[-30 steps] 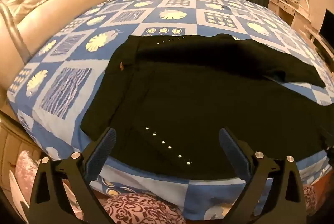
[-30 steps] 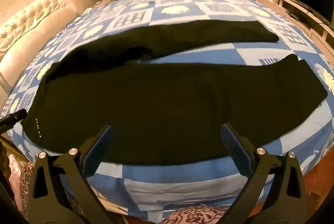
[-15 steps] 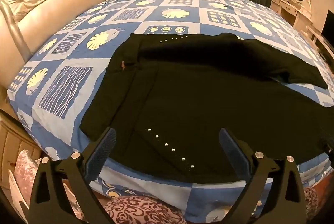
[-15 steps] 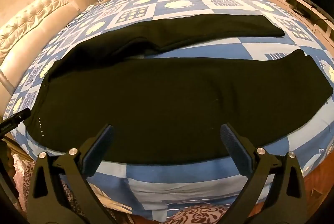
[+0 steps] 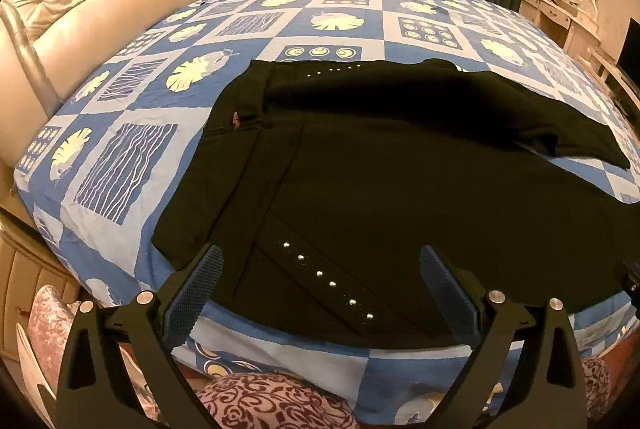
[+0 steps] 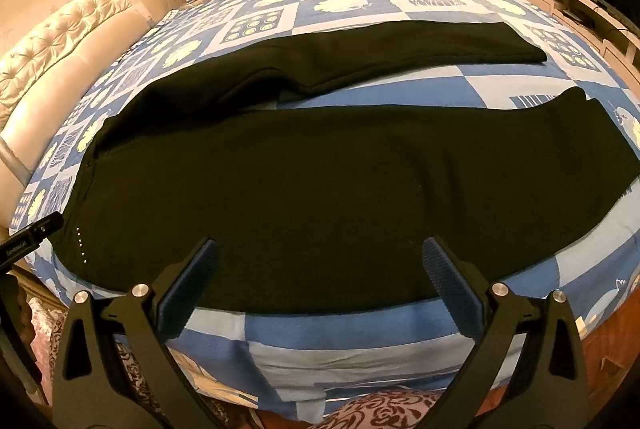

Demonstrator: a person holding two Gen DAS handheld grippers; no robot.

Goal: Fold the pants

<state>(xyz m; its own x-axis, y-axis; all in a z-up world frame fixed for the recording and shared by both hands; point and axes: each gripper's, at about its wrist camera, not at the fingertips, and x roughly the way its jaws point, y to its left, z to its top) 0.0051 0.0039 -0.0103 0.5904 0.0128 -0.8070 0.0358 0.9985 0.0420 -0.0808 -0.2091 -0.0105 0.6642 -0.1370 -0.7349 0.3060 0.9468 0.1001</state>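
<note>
Directly ahead, black pants point(image 5: 400, 189), beyond wide-spread left gripper point(image 5: 320, 289)

left gripper point(image 5: 318, 265), right gripper point(image 6: 320, 259): jaws spread wide, holding nothing.

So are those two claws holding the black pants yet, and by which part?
Nothing is held. The left hand-held gripper and right hand-held gripper are both open, above the near edge of the pants.

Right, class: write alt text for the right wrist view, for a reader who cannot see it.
Black fabric pants lie spread flat on a blue-and-white patterned bedspread, legs apart and pointing right. The open right tool hovers over their near edge, holding nothing; a cream tufted headboard stands at left.
</note>
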